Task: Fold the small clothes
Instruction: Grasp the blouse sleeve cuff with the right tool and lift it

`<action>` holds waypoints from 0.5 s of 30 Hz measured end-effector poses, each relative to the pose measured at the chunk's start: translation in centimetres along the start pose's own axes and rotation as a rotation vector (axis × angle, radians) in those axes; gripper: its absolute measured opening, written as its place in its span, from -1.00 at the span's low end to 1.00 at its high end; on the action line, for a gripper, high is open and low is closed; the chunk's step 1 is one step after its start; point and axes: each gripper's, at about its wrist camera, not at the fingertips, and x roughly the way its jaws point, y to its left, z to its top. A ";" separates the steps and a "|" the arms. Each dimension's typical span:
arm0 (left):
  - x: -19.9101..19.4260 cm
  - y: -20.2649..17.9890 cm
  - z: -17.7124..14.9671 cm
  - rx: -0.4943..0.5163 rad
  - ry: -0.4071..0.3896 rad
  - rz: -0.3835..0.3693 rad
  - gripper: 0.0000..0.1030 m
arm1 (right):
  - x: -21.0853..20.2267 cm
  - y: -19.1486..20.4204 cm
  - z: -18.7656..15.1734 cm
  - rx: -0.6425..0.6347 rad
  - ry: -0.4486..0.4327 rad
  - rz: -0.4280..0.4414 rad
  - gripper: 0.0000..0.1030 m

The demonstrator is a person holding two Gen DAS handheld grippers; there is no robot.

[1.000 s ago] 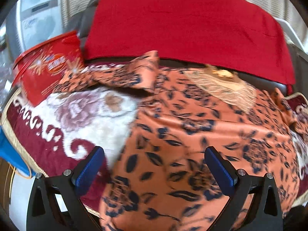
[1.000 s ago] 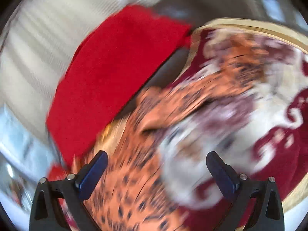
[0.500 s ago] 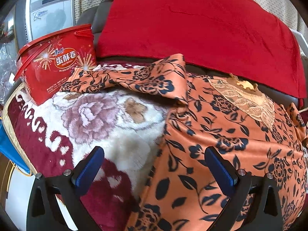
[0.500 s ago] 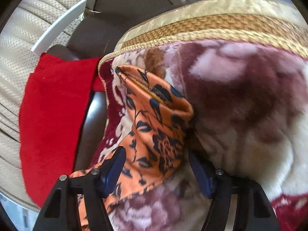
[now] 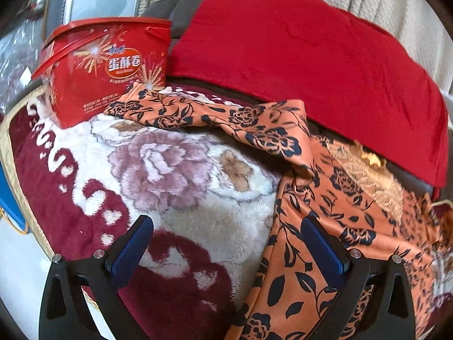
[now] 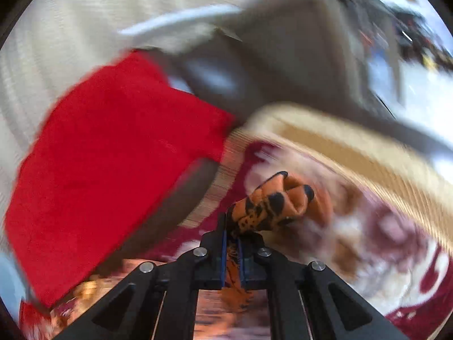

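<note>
On the far left of my left wrist view a red snack tub [image 5: 104, 68] stands on the plush floral blanket [image 5: 158, 175], with one sleeve of the orange flowered garment [image 5: 334, 235] reaching just up to its base. Behind both, a red cloth [image 5: 305, 56] drapes over a dark backrest. My left tongs [image 5: 226, 243] hang wide open over the blanket, holding nothing, their right finger over the garment's edge. To the right the garment's body lies spread across the blanket, its lace neckline near the red cloth. Through my right wrist view, which is blurred, my right tongs [image 6: 232, 250] are clamped tight on a bunched corner of that garment [image 6: 271, 206], the fabric sticking up past the tips above the blanket [image 6: 382, 235], the red cloth [image 6: 113, 170] at left.
</note>
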 end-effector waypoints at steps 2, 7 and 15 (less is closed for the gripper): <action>-0.1 0.6 0.1 -0.016 -0.005 -0.006 1.00 | -2.5 6.8 1.1 -0.086 -0.044 0.117 -0.88; -0.4 2.3 0.4 -0.054 -0.011 -0.015 1.00 | -6.4 21.5 -1.5 -0.229 -0.069 0.402 -0.88; -0.4 4.2 0.5 -0.090 -0.003 -0.031 1.00 | -2.2 34.9 -16.8 -0.316 0.169 0.627 -0.76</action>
